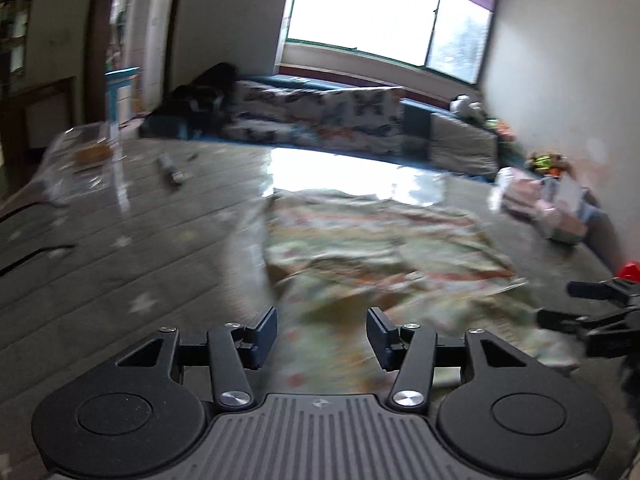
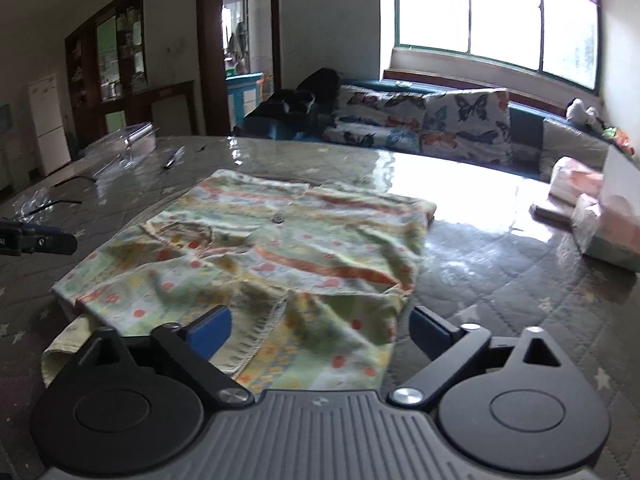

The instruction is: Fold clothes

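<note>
Patterned shirt [image 2: 256, 256] spread flat on the bench [image 2: 500, 248]. Left gripper [image 1: 322, 338] released, right gripper [image 2: 320, 334] released wide, both at 6 o'clock of it.

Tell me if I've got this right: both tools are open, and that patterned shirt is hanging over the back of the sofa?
Not quite. The patterned shirt lies spread on the table, not over the sofa; the right wrist view shows it clearly. The rest holds: the left tool and right tool are both open.
</note>
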Demonstrator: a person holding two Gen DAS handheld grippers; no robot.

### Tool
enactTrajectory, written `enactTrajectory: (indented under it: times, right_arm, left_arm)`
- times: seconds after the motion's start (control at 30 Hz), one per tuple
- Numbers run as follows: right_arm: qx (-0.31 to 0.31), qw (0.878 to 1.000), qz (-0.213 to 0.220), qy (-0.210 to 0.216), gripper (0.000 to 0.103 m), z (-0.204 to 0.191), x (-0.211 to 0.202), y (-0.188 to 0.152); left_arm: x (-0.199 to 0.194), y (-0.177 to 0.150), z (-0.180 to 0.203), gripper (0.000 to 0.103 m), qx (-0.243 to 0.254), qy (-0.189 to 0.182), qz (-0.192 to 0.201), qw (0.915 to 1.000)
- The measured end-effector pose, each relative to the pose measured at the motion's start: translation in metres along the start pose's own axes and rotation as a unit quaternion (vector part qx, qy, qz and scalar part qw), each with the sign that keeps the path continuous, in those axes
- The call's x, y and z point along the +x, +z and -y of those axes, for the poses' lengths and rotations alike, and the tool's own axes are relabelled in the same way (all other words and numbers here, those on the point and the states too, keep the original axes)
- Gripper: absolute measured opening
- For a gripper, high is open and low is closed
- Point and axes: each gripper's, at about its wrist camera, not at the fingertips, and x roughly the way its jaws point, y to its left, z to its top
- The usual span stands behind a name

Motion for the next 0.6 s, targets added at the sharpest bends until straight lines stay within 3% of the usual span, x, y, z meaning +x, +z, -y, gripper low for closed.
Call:
enactTrajectory:
  times: [0.17,0.23,0.37,0.43,0.6]
  right_arm:
    - [0.01,0.999,-0.014,0.029,0.077,-0.006,0.008,0.003]
    - [0.01,0.999,-0.022,0.041,0.065,-0.009,0.015,0.005]
    - [0.011,0.998,-0.038,0.051,0.055,-0.015,0.027,0.007]
    - [0.011,0.998,-0.042,0.053,0.041,-0.018,0.031,0.007]
    - [0.009,0.997,-0.051,0.059,0.031,-0.024,0.041,0.007]
  left_arm:
    - [0.001,-0.011,-0.016,0.053,-0.015,0.017,-0.013,0.9996]
    - [0.002,-0.013,-0.018,0.053,-0.02,0.021,-0.017,0.9994]
    - [0.002,-0.013,-0.017,0.053,-0.021,0.019,-0.017,0.9995]
    - [0.002,-0.013,-0.017,0.054,-0.021,0.017,-0.016,0.9995]
    - [0.003,-0.013,-0.016,0.054,-0.02,0.015,-0.016,0.9996]
